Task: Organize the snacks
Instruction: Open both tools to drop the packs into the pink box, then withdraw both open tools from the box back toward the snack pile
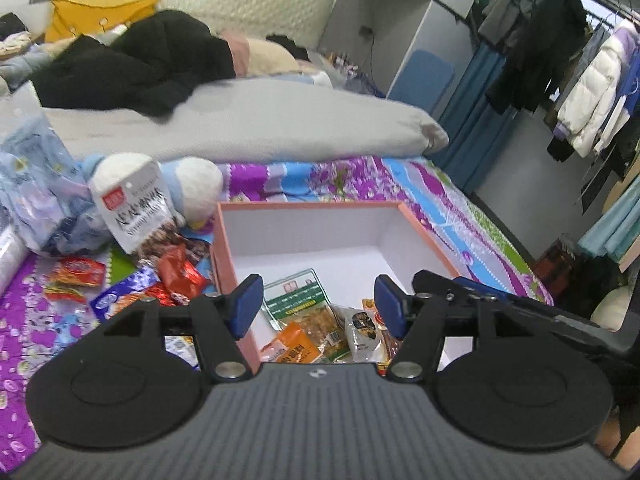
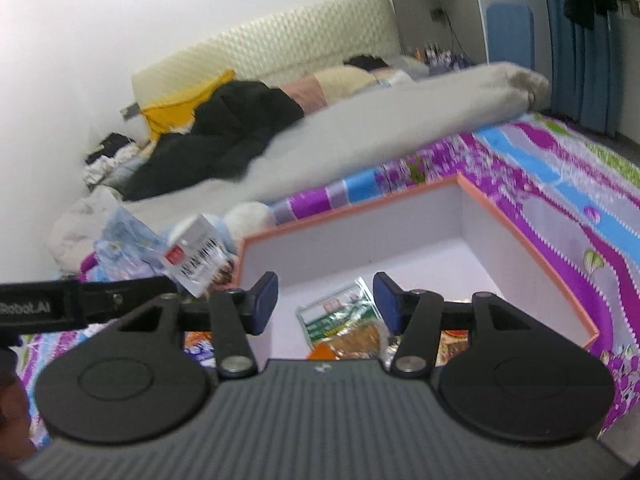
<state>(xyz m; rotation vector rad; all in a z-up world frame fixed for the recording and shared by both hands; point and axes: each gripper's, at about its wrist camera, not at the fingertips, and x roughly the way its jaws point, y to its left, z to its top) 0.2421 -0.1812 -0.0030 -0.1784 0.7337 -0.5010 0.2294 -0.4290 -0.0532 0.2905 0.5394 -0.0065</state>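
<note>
Nearby, loose snacks (image 1: 176,276) crowd the box (image 1: 424,236) — plush toy (image 1: 196,184) behind.

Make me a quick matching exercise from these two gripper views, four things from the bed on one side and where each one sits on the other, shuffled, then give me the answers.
Things:
1. green-labelled clear snack packet
2. red foil snack wrapper
3. white stand-up snack bag with black lettering
4. long grey rolled quilt

Places:
A. lying across the bed behind the box
B. inside the pink-rimmed white box
C. leaning upright against a white and blue plush toy
D. in the loose pile left of the box

Pairs: 1-B, 2-D, 3-C, 4-A
</note>
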